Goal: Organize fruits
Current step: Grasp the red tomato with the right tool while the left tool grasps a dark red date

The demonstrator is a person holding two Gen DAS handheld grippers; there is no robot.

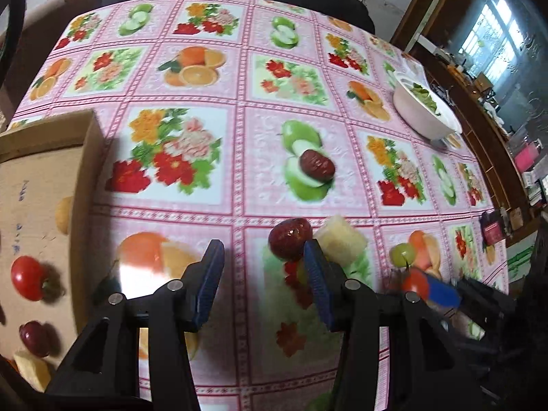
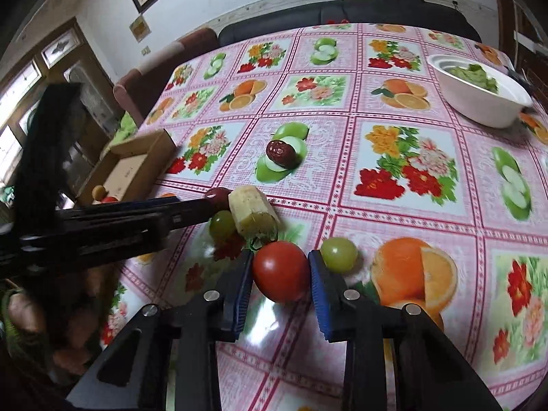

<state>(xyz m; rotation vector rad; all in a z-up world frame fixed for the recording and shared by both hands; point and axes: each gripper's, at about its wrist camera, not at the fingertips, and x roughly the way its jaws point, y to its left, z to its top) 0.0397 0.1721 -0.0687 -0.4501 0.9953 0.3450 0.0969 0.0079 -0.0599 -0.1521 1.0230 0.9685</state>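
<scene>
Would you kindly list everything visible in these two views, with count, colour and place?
cherry tomato: one on the table, red, between the right claw's fingers; another in the box
green grapes: two, one right of that tomato, one behind it
red dates: two on the table, dark red, one mid-table, one near the left claw; another in the box
pale fruit chunk: one, yellowish, beside the near date
cardboard box: one, brown, table's left
white bowl: one, holding greens, far right
tablecloth: pink, fruit prints
left claw: open
right claw: open around tomato
</scene>
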